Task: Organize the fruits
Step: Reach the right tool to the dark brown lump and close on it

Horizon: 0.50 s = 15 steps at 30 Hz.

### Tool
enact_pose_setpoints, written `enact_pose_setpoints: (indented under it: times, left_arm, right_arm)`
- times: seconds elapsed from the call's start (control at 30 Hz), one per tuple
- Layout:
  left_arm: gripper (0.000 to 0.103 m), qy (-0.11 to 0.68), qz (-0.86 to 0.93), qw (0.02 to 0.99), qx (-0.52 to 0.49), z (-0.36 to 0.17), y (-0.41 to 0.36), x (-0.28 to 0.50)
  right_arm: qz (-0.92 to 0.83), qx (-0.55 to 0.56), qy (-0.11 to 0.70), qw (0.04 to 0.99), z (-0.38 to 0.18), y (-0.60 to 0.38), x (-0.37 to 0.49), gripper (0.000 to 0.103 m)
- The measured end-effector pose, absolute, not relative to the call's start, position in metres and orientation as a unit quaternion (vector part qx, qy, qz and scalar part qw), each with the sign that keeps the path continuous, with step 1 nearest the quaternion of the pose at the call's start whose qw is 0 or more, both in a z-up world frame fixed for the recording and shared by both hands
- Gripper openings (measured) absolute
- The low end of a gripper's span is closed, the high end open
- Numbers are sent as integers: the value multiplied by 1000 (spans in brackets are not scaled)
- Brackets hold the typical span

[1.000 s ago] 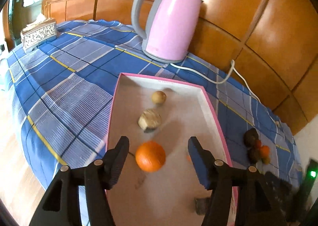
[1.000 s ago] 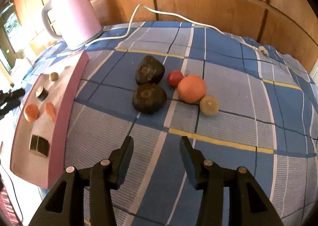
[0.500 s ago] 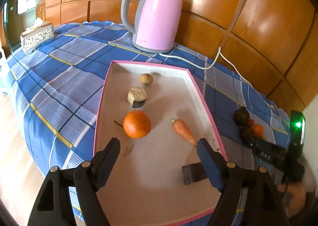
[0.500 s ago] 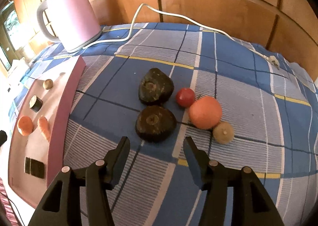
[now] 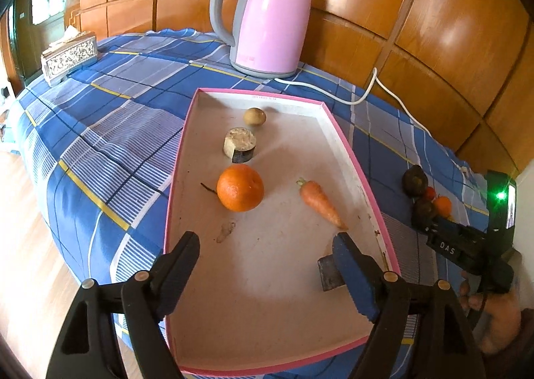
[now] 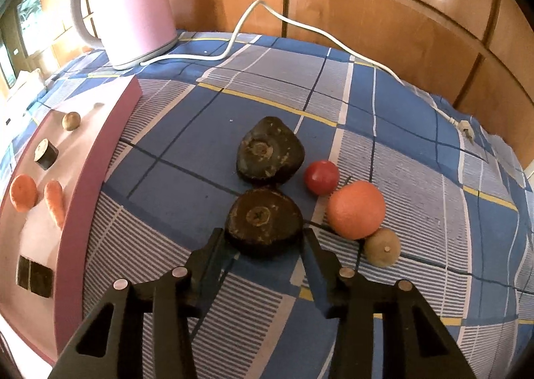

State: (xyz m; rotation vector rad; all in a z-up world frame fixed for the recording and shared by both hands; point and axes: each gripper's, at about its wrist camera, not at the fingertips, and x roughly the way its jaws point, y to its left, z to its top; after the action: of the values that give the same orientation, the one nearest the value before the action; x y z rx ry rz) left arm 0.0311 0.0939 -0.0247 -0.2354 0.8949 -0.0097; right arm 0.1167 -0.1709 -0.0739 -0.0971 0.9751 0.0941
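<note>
A pink-rimmed tray (image 5: pixel 347 142) holds an orange (image 5: pixel 240 187), a carrot (image 5: pixel 320 204), a small brown fruit (image 5: pixel 254 116), a cut round piece (image 5: pixel 239 144) and a dark block (image 5: pixel 328 273). My left gripper (image 5: pixel 267 255) is open and empty above the tray's near end. In the right wrist view my right gripper (image 6: pixel 263 247) is open, its fingertips on either side of the nearer dark brown fruit (image 6: pixel 264 220). Behind it lie a second dark fruit (image 6: pixel 269 154), a red tomato (image 6: pixel 321 177), an orange fruit (image 6: pixel 355 209) and a small tan fruit (image 6: pixel 382 247).
A pink kettle (image 5: pixel 267 17) stands at the back on the blue checked cloth (image 6: pixel 417 152), its white cord (image 6: pixel 300 28) trailing right. A silver tissue box (image 5: pixel 68 57) sits far left. Wood panelling closes the back. The tray also shows at the left of the right wrist view (image 6: pixel 83 212).
My left gripper has pulled back and up from the orange, which now lies farther ahead. My right gripper has moved forward until its fingers flank the nearer dark fruit.
</note>
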Motion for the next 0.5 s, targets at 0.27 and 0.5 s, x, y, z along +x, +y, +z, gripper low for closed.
enact_pose_setpoints:
  times: [0.27,0.5]
  left_arm:
    - [83,433,-4,895,-109,-24,92,29]
    - [86,425,0,899,-103,-23,92,25]
  right_arm:
    - [62,-27,472,879,-71,-175,100,45]
    - [76,0,476,876,-70,-181,75,45]
